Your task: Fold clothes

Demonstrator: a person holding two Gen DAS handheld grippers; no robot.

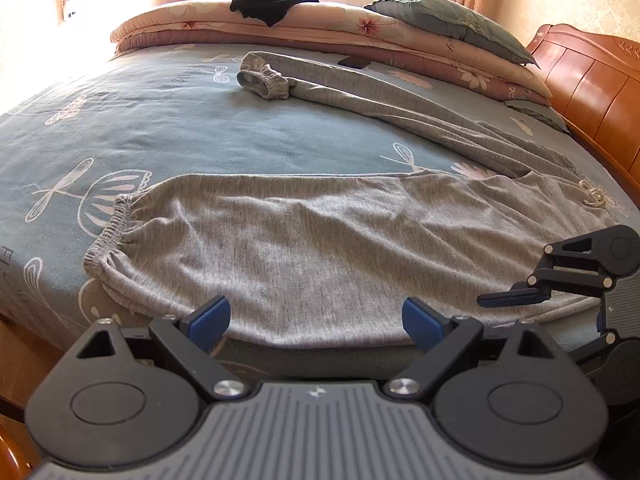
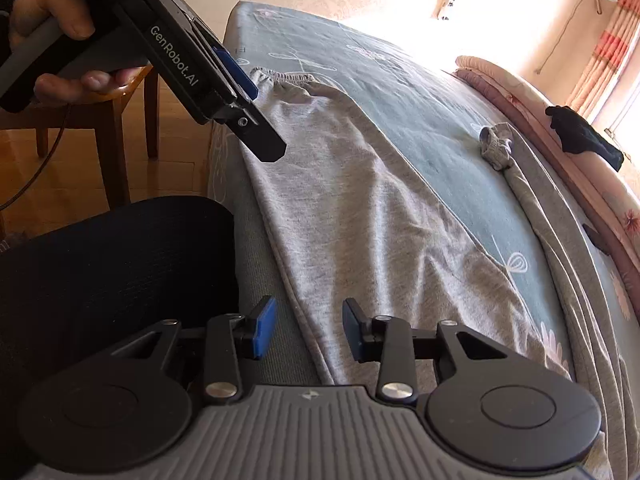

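Grey sweatpants (image 1: 320,248) lie spread on the blue patterned bed sheet (image 1: 180,128). One leg runs along the near edge of the bed with its elastic cuff (image 1: 108,232) at the left; the other leg stretches away to a bunched cuff (image 1: 262,82). My left gripper (image 1: 316,320) is open just above the near leg's edge, nothing between its pads. My right gripper (image 2: 309,332) is partly open. The long edge of the sweatpants (image 2: 360,208) runs between its blue pads, which do not press on it. It shows side-on in the left wrist view as the right gripper (image 1: 508,298).
A folded floral quilt (image 1: 320,20), a grey pillow (image 1: 448,24) and a black garment (image 1: 276,2) lie at the far side, with a dark phone (image 1: 354,62) beside them. The wooden headboard (image 1: 592,92) is at the right. A wooden chair (image 2: 120,120) and a person's dark-clothed leg (image 2: 100,280) are beside the bed.
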